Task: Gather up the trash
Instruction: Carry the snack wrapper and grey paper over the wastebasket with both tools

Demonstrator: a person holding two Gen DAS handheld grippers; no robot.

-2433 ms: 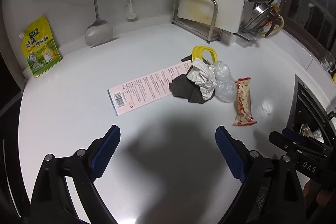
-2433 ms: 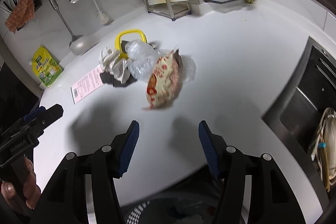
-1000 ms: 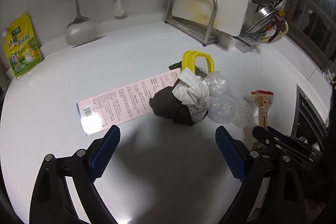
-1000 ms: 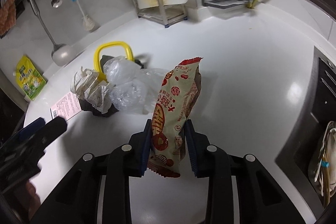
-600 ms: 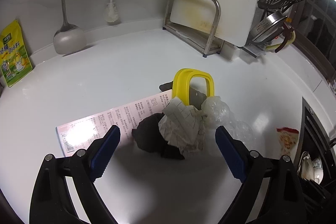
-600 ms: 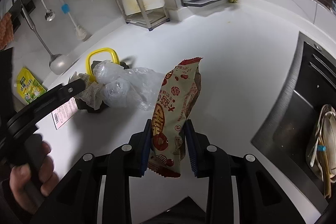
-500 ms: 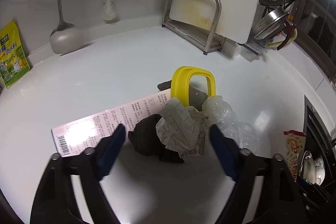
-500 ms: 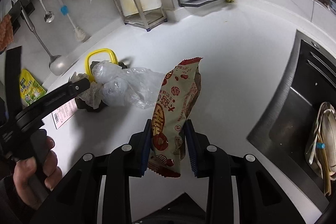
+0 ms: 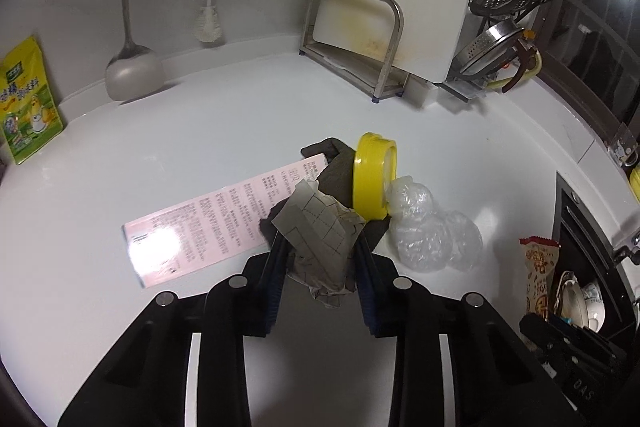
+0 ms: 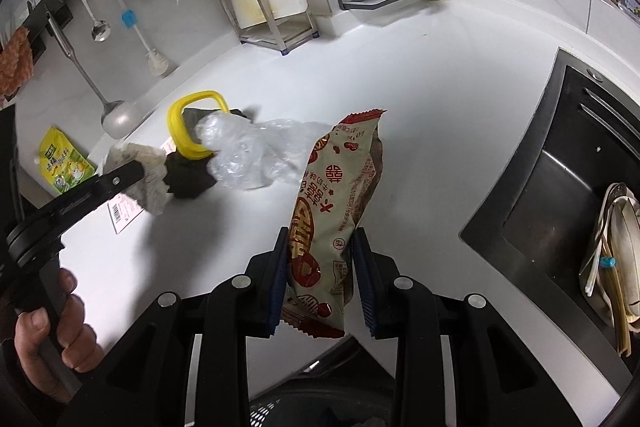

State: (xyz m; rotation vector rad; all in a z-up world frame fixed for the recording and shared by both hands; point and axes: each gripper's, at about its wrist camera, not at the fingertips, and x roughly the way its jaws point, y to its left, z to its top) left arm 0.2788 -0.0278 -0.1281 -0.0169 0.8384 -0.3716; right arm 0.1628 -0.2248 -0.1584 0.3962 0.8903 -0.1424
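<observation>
My left gripper [image 9: 320,255] is shut on a crumpled grid-lined paper [image 9: 320,239], which also shows in the right wrist view [image 10: 148,173]. Behind it lie a dark rag [image 9: 334,171], a yellow lid [image 9: 372,175], crumpled clear plastic [image 9: 424,231] and a flat pink box [image 9: 216,219] on the white counter [image 9: 200,131]. My right gripper [image 10: 320,259] is shut on a red-and-beige snack wrapper [image 10: 336,211] and holds it above the counter; the wrapper also shows at the right edge of the left wrist view [image 9: 540,275].
A sink [image 10: 560,179] with dishes lies to the right. A cutting board in a metal rack [image 9: 360,47], a ladle [image 9: 132,75], a brush [image 9: 208,27] and a yellow-green pouch [image 9: 24,107] line the back wall. A dark mesh bin rim [image 10: 312,407] sits below my right gripper.
My left gripper has moved forward and closed on the crumpled paper. My right gripper still holds the snack wrapper, lifted off the counter.
</observation>
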